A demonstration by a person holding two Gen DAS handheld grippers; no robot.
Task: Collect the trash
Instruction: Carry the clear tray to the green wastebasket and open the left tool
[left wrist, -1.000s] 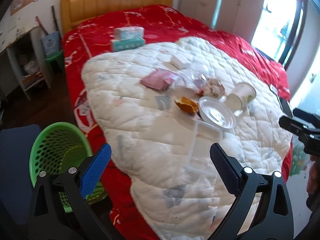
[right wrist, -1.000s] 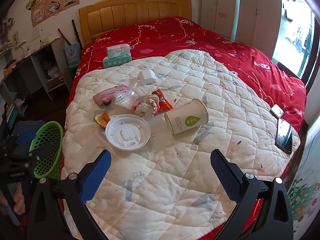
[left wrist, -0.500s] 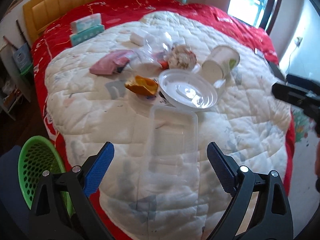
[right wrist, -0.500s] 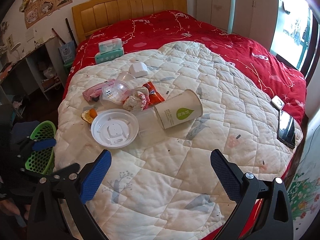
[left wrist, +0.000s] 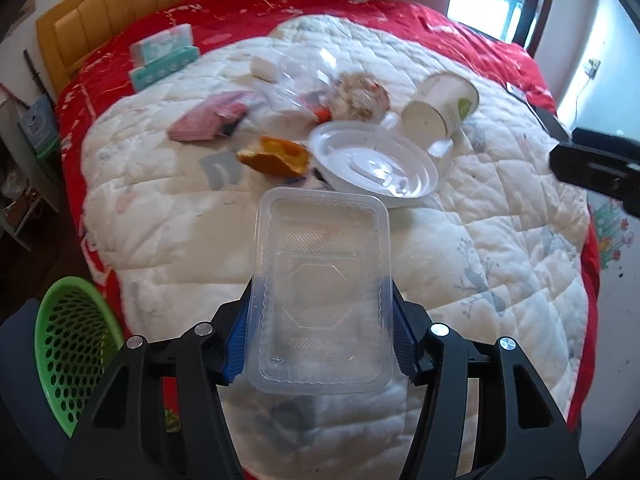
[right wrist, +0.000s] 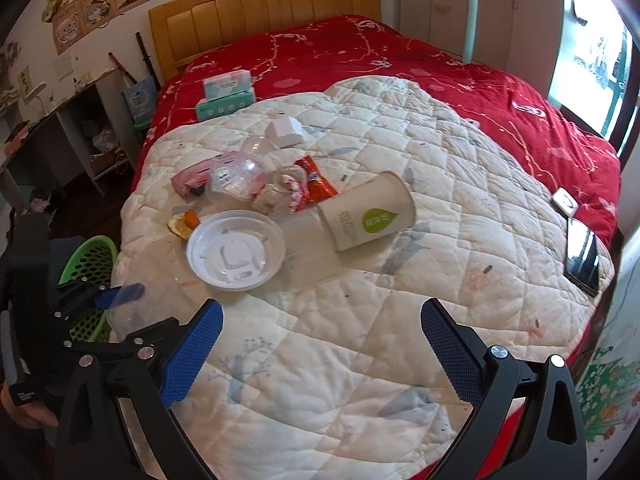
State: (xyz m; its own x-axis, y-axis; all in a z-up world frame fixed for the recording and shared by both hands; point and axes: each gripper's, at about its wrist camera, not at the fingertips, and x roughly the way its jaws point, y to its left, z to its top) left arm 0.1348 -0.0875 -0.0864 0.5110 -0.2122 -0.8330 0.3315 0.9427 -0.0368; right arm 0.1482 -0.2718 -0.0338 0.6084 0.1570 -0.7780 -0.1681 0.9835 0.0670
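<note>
A white quilt (right wrist: pixel 400 240) covers the near part of a red-sheeted bed (right wrist: pixel 480 80), spread out ahead of both claws. Down to the left of the left gripper (left wrist: pixel 320 332) stands a green mesh basket (left wrist: pixel 68 344) on the floor beside the bed. That gripper is clamped on a clear rectangular plastic tray (left wrist: pixel 320 292), its blue pads pressed against the tray's two long sides, the tray reaching forward above the quilt. Just beyond the tray's far end lies a round white plastic lid (left wrist: pixel 374 166), with a tipped-over paper cup (left wrist: pixel 438 106) further ahead to the right and a piece of orange peel (left wrist: pixel 276 156) ahead to the left. Behind these sit a pink packet (left wrist: pixel 208 120) and a crumpled wrapper ball (left wrist: pixel 360 98). The right gripper (right wrist: pixel 320 356) hangs wide apart, holding nothing, with the lid and cup well ahead of it. A phone (right wrist: pixel 582 256) lies at the quilt's edge to its far right.
</note>
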